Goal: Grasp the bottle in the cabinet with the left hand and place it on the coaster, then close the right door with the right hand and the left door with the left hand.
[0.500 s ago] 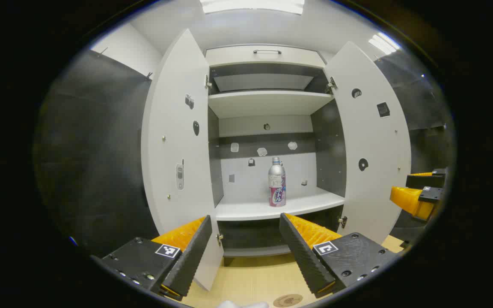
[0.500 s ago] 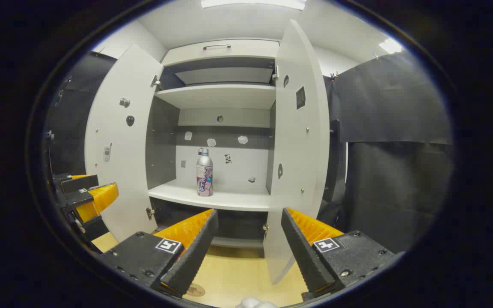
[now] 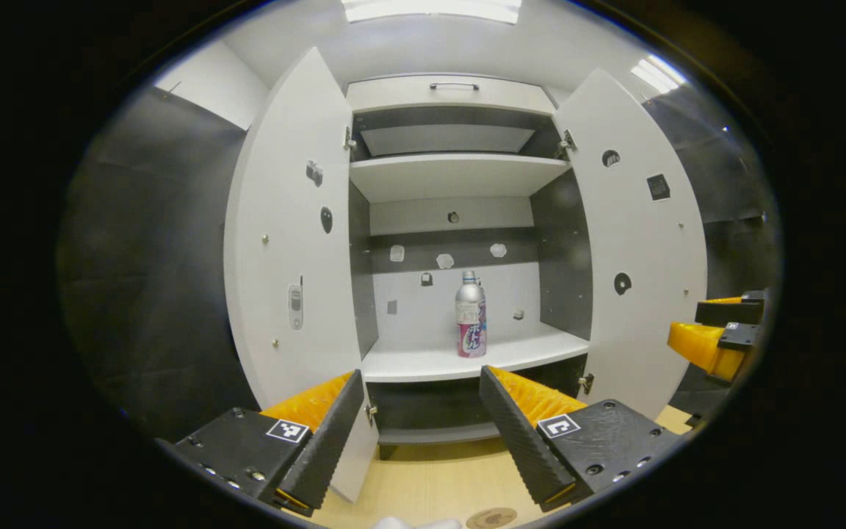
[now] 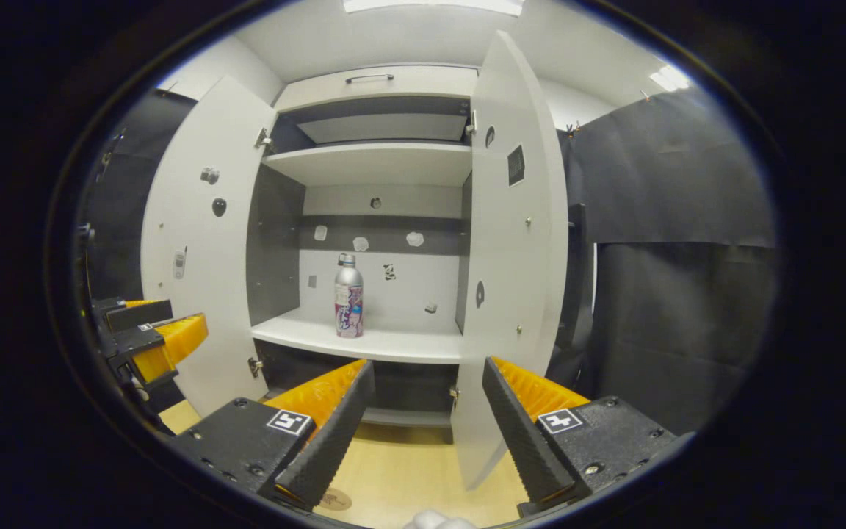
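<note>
Both grippers have edged back slightly; left gripper [image 3: 416,433] and right gripper [image 4: 423,430] gape wide, empty. Bottle [image 3: 471,314] stands upright on the shelf [image 3: 423,361]; coaster [image 3: 491,519] is cut off below.

Left gripper view faces the open cabinet [image 3: 460,176] nearly head-on from a short way back. Right gripper view faces the same cabinet [image 4: 386,165] from further right, angled leftward. Both share its shelves and doors.

Bright, even light from ceiling panels [image 3: 432,9] (slightly blown out), sharp focus, strong fisheye bending at the edges.
</note>
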### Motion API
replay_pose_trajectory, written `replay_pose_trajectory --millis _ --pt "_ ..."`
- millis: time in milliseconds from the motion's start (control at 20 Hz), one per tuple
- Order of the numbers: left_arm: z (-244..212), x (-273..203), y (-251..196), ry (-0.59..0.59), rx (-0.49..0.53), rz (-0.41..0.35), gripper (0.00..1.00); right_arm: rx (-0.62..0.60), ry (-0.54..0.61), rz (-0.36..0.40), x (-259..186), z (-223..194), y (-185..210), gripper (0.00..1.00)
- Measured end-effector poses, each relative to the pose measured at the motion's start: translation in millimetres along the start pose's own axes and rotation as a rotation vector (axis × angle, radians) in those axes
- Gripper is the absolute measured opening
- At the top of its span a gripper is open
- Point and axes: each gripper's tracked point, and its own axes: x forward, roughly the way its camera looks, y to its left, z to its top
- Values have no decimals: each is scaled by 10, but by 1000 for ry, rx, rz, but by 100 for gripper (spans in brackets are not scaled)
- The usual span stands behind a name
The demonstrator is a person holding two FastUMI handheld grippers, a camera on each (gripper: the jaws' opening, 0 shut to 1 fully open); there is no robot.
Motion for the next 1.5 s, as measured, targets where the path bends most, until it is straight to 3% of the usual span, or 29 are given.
replay_pose_trajectory --millis 600,1150,1500 --pt "168 374 -182 -35 -8 -36 97 9 22 -20 50 -47 -47 97" --pt "545 1422 -563 -114 -29 -100 97 5 47 -76 32 1 -159 97" --pt "716 2202 -709 -140 -33 -85 97 -11 34 -90 -58 148 -168 98"
